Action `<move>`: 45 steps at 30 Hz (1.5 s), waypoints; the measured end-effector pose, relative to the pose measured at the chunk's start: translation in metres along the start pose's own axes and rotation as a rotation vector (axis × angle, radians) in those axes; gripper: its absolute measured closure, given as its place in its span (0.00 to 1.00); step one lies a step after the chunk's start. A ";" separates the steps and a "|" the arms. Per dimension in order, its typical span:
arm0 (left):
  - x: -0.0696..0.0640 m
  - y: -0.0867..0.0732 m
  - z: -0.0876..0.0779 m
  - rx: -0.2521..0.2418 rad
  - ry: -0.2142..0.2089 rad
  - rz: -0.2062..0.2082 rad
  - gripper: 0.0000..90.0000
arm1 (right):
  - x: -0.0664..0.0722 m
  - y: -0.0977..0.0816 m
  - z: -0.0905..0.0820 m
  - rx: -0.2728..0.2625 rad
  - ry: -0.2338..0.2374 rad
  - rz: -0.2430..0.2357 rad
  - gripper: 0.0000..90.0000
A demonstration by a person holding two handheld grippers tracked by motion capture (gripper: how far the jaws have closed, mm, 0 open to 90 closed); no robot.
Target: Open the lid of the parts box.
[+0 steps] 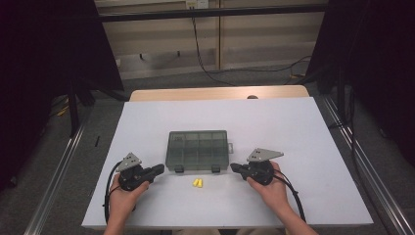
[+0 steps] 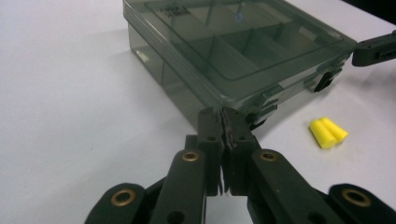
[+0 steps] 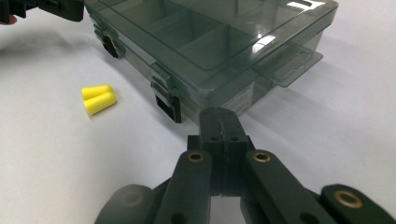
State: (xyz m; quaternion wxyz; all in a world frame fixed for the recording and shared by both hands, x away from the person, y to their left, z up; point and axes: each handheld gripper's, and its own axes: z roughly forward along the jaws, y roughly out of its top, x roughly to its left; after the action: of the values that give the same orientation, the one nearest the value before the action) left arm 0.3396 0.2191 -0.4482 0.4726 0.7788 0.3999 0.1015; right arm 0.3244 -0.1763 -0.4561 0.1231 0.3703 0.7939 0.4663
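Flanking the lidded box (image 1: 197, 150) at its front corners, the left gripper (image 2: 223, 122) and right gripper (image 3: 219, 122) both have jaws pressed together (nothing between), two earplugs (image 1: 197, 182) lying just before it.

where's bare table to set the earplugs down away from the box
Free: the wide white strip beyond the compartment box, and the table at either outer side. Crowded: the near edge, where left gripper, yellow earplugs and right gripper sit close together.
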 end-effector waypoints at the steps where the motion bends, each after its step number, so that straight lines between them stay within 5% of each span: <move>1: 0.000 0.000 0.000 -0.001 0.003 0.000 0.97 | 0.000 0.000 0.001 0.003 -0.005 0.001 1.00; 12: -0.003 0.002 0.003 0.032 0.030 0.046 0.98 | -0.001 0.002 0.000 0.007 0.006 0.016 1.00; 45: -0.004 0.005 0.008 0.068 0.042 0.043 1.00 | -0.001 0.003 0.006 0.047 0.007 -0.014 1.00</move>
State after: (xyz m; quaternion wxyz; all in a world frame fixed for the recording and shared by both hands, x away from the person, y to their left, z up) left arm 0.3443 0.2098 -0.4474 0.4351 0.8004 0.3962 0.1143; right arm 0.3297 -0.1725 -0.4573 0.1146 0.3659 0.8077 0.4479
